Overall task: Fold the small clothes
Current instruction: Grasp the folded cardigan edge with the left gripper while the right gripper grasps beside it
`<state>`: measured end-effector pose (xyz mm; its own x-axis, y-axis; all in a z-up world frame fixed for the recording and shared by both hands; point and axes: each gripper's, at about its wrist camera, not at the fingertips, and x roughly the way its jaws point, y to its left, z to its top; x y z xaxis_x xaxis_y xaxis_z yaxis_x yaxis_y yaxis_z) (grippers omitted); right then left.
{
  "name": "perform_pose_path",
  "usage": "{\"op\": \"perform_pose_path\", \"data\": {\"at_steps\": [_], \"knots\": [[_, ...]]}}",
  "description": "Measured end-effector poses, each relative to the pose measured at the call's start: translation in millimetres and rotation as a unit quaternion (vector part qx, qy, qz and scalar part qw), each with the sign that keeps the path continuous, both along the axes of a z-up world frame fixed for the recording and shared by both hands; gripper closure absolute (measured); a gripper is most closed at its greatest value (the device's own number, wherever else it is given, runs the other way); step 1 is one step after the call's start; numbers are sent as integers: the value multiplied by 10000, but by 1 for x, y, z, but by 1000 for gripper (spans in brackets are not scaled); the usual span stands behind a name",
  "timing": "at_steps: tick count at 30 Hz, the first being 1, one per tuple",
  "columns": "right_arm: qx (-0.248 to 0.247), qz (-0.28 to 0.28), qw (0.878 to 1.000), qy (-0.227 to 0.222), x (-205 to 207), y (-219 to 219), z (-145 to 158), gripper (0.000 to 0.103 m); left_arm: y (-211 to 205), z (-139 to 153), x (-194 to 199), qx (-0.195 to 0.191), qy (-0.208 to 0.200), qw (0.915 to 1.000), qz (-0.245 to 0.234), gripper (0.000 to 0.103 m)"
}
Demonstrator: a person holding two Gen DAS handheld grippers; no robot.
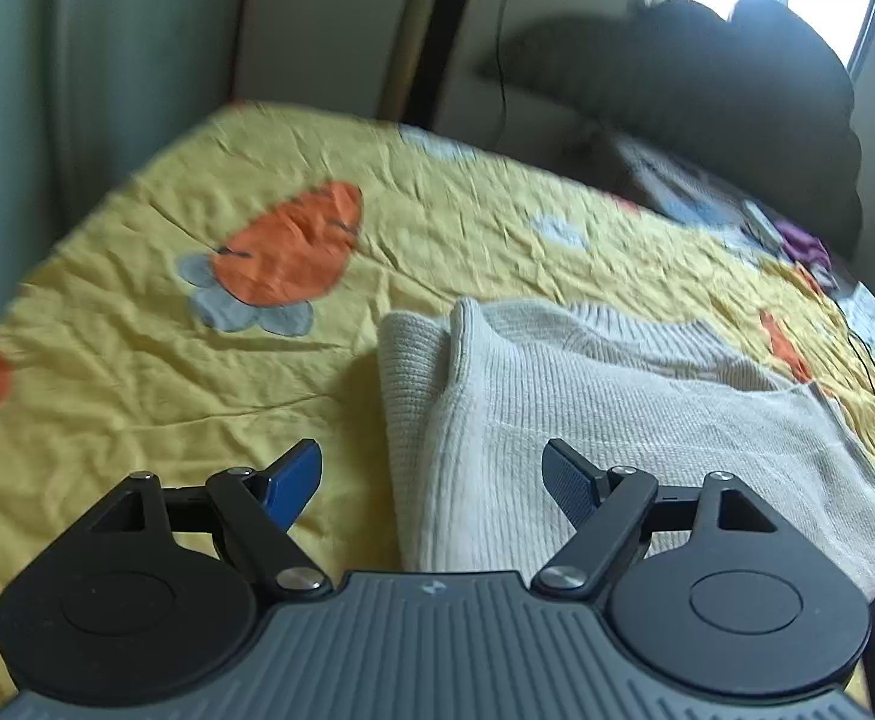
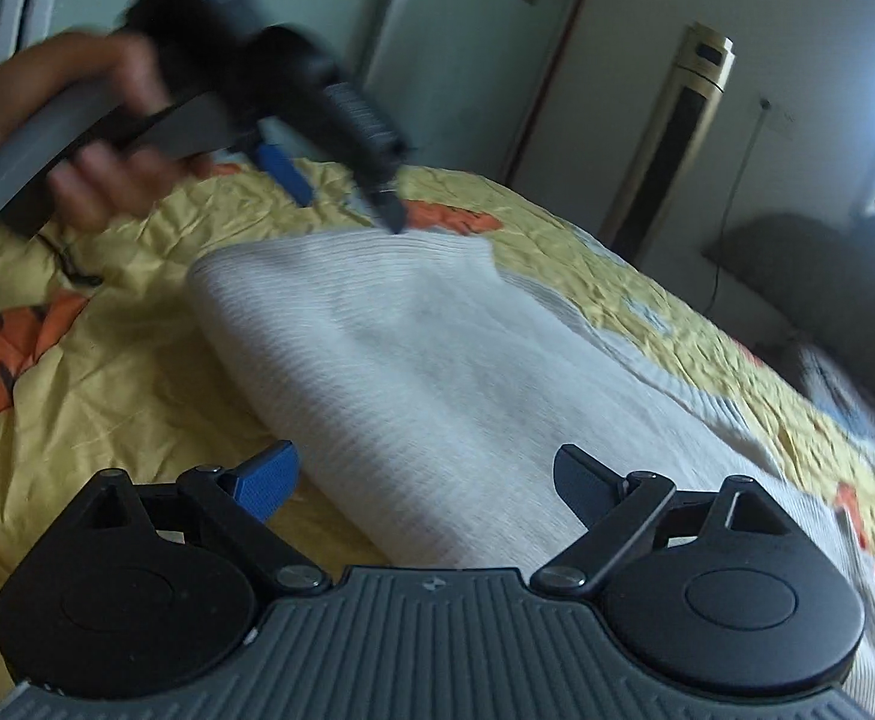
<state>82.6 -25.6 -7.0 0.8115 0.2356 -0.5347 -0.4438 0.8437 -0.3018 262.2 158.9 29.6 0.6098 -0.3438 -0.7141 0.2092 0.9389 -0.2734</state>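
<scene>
The cream sweater point(image 1: 587, 420) lay folded mid-bed on the yellow bedspread point(image 1: 137, 360). Both grippers gaped empty: left gripper point(image 1: 431, 480) over its near edge, right gripper point(image 2: 425, 480) likewise, bare sheet on the left.

A folded sweater point(image 1: 587, 420) is being carried by the bed point(image 1: 137, 360), lying toward its right part in the left wrist view. The left tongs point(image 1: 431, 480) are being held spread above the sweater's near left edge. In the right wrist view, the right tongs point(image 2: 425, 480) are being held spread over the sweater's near end, with the left tongs point(image 2: 341, 192) beyond its far edge. A pile of bedding point(image 1: 707, 90) is being kept behind the bed's far right end.
</scene>
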Motion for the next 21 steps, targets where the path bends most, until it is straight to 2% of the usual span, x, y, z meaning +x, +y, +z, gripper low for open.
{"op": "perform_pose_path", "data": {"at_steps": [4,7,10,14,17,19,21], "knots": [[-653,92,9975,-265,2,30,-14,11,4,-22,33,-531,551,9969,-157,22],[-1230,17,9907,-578,2,49,-26,13,10,-33,51,-922,730,9930,-109,22],[-1484,-48,9857,-800,5,64,-33,14,12,-40,67,-1290,885,9876,-134,22],[-1757,-61,9784,-1084,16,84,-38,19,2,-46,83,-1299,960,9865,-273,24],[-1801,-18,9770,-1139,27,95,-39,28,-6,-50,91,-1262,951,9868,-344,40],[-1805,39,9774,-1101,35,101,-39,38,-5,-52,96,-1282,1037,9859,-283,62],[-1845,123,9772,-1049,39,108,-40,54,2,-57,100,-1516,1214,9808,-161,72]]}}
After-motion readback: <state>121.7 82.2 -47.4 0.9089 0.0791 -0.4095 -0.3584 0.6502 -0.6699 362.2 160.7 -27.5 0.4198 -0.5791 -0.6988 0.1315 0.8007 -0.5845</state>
